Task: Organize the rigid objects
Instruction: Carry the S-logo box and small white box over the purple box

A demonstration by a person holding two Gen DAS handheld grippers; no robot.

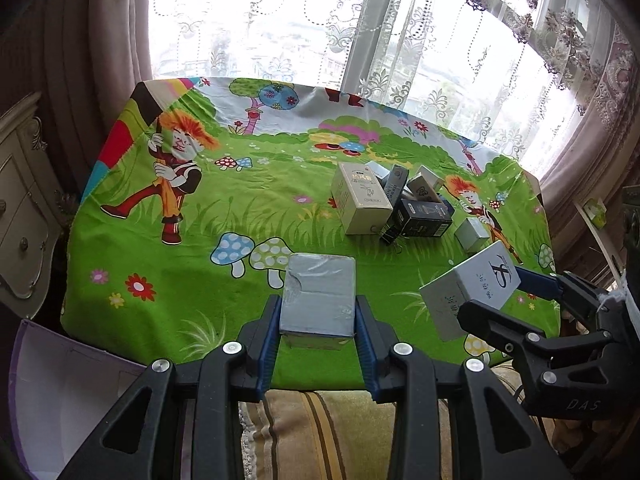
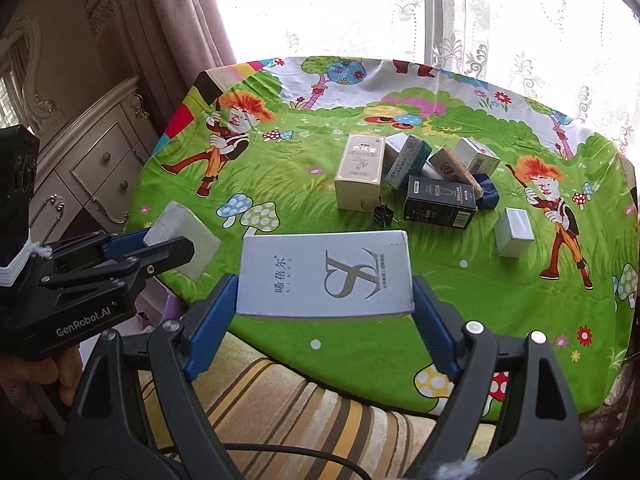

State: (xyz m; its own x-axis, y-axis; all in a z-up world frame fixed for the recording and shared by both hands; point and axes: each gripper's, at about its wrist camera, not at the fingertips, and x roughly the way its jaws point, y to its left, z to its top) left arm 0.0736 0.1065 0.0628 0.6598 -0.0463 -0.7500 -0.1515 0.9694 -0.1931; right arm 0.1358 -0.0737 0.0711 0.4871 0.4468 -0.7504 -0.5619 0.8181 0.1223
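The left gripper (image 1: 318, 316) is clamped on a small grey box (image 1: 320, 296) held above the near edge of the cartoon tablecloth (image 1: 200, 216), and the right gripper (image 2: 324, 308) pinches a wide white box (image 2: 326, 276) by its two ends. At twelve to one o'clock from the right gripper lies a pile of boxes: a cream box (image 2: 358, 172), a black box (image 2: 440, 200), a binder clip (image 2: 384, 214) touching the cream box. A small silver box (image 2: 514, 232) sits apart at two o'clock.

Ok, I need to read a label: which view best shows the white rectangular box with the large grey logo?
The right wrist view: the white rectangular box faces the camera, logo and Chinese text legible, clamped in the right gripper. The left wrist view shows it only small, tilted and part hidden at the frame's right.
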